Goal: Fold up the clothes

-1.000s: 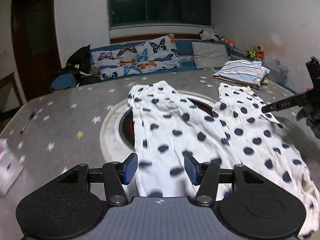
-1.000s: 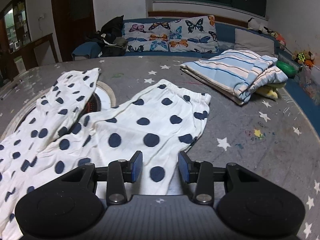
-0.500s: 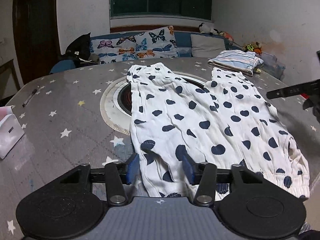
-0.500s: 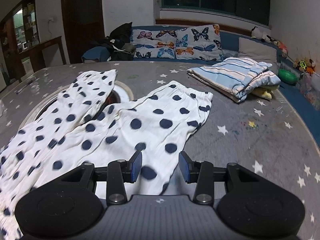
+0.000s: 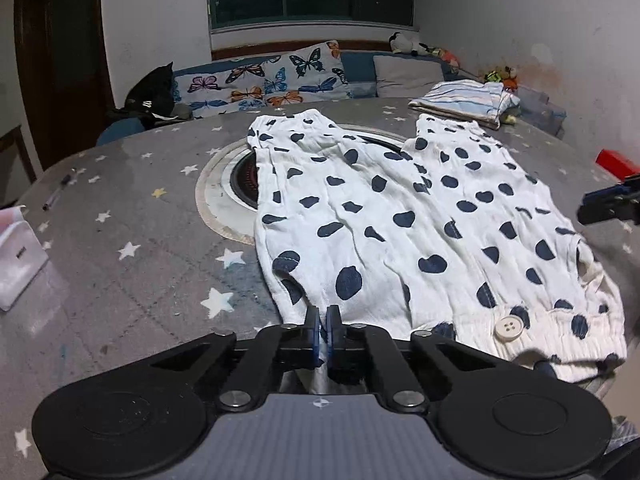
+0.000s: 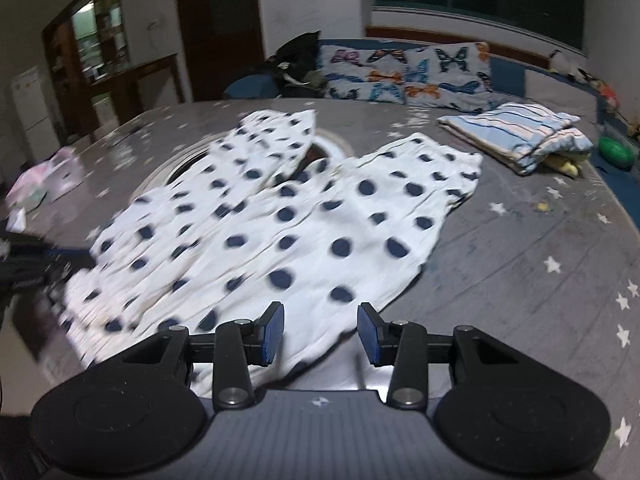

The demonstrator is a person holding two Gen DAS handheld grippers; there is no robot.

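1. Lying flat on a grey table (image 5: 120,216) with a star pattern is a pair of white trousers (image 5: 400,216) with dark blue dots, legs pointing away toward a sofa with butterfly cushions (image 5: 276,80).
2. At the near left edge of the waistband, the left gripper (image 5: 322,326) has its jaws pressed together, and they appear to pinch the cloth at the hem, though the exact bite is hard to make out.
3. Further right, a white button (image 5: 509,326) sits on the waistband, near its right end.
4. At the right side, the right gripper (image 6: 321,334) hovers over the near edge of the trousers with its jaws partly apart and nothing clamped between them.
5. A folded striped blue garment (image 6: 516,136) rests at the far right of the table, suggesting one item is already done.
6. Judging by the flat, spread trousers, this fold has barely begun: one corner seems taken, the other corner is not yet gripped, and no fold is made.
7. Only the left view shows the button and a pen (image 5: 56,196) at the far left; only the right view shows a dark shelf unit (image 6: 96,60) and a green object (image 6: 616,152) beside the striped garment. The right view is blurred.
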